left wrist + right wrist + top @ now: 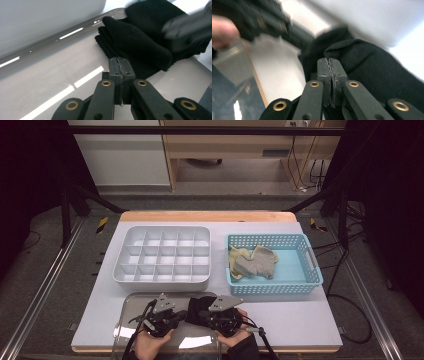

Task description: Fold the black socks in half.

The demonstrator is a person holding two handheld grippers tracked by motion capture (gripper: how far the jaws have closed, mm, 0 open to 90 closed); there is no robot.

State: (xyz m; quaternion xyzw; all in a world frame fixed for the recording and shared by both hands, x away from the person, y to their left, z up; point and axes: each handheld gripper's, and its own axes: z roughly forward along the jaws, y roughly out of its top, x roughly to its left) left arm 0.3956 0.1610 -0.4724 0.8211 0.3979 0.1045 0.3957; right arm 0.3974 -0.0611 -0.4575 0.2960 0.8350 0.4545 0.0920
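On the table (pixel 300 320), at about 6 o'clock in the high view, a black cloth (pixel 196 307) lies folded on a clear plastic lid (pixel 130 307) that rests flat near the table's front edge. The left tongs (pixel 176 318) and the right tongs (pixel 200 314) meet over it, tips facing each other, each held in one of the person's hands.

In the left gripper view, the left tongs (pixel 121 65) are pressed together with nothing between them, their tip just at the near edge of the black cloth (pixel 140 42), which lies at 12 to 2 o'clock from them on the lid (pixel 50 75). In the right gripper view, the right tongs (pixel 331 66) are likewise together, with the black cloth (pixel 367 65) bunched right behind and around their tip; whether any fabric is pinched I cannot tell.

At 11 o'clock from the cloth stands a white divided tray (pixel 162 255). At 1 o'clock stands a blue basket (pixel 300 280) with grey and yellowish cloths (pixel 255 262) in it.
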